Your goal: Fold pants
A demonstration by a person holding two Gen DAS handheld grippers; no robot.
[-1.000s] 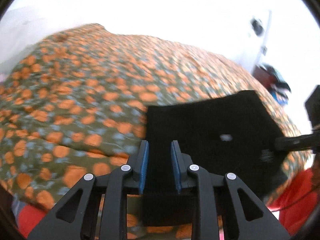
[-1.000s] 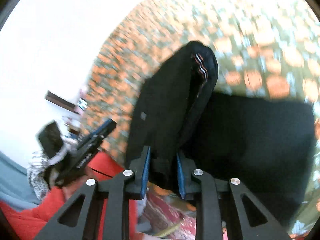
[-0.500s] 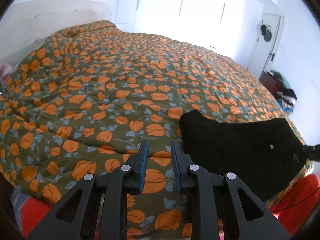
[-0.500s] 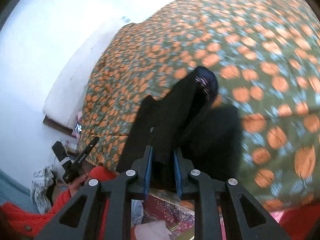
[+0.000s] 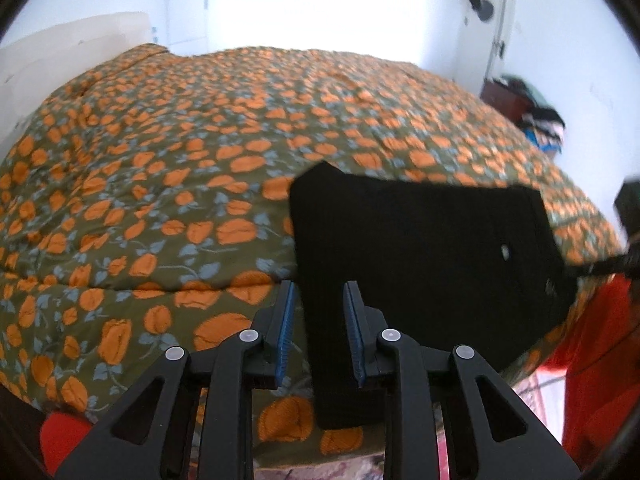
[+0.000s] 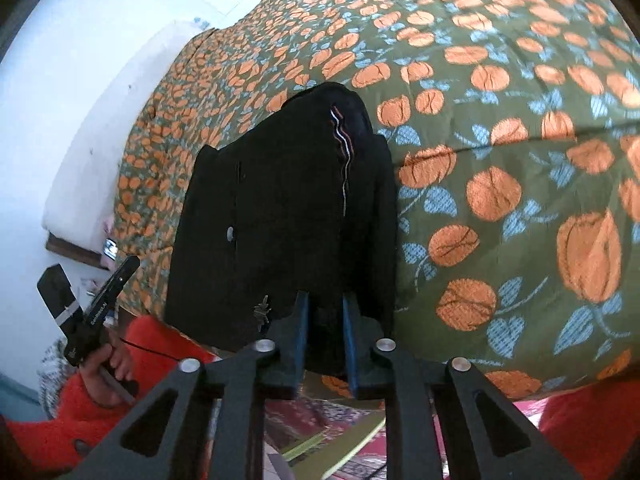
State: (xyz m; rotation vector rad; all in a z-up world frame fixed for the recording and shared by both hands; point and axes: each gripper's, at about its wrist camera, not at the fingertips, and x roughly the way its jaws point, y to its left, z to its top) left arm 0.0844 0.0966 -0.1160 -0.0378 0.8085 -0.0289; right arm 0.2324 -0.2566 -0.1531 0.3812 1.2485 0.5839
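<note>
- Your left wrist view is soft with blur at its right edge, where your right gripper (image 5: 600,268) shows only as a dark streak; its fingers cannot be made out there.
- The black pants (image 5: 420,264) are a flat dark mass with almost no visible folds or seams; only a small pale button and a tiny emblem stand out.
- The pants lie near the close edge of the orange-flowered bedspread (image 5: 180,168), a strip of them hanging over that edge.
- Your left gripper (image 5: 320,328) stands narrow, with that strip between its blue pads; the right pad meets the cloth, the left shows a sliver of gap.
- From your right wrist, your right gripper (image 6: 325,332) is clamped narrowly on a bunched edge of the pants (image 6: 288,208), its jaws having just opened slightly.
- The cloth rises ahead in a ridge with a striped trim.
</note>
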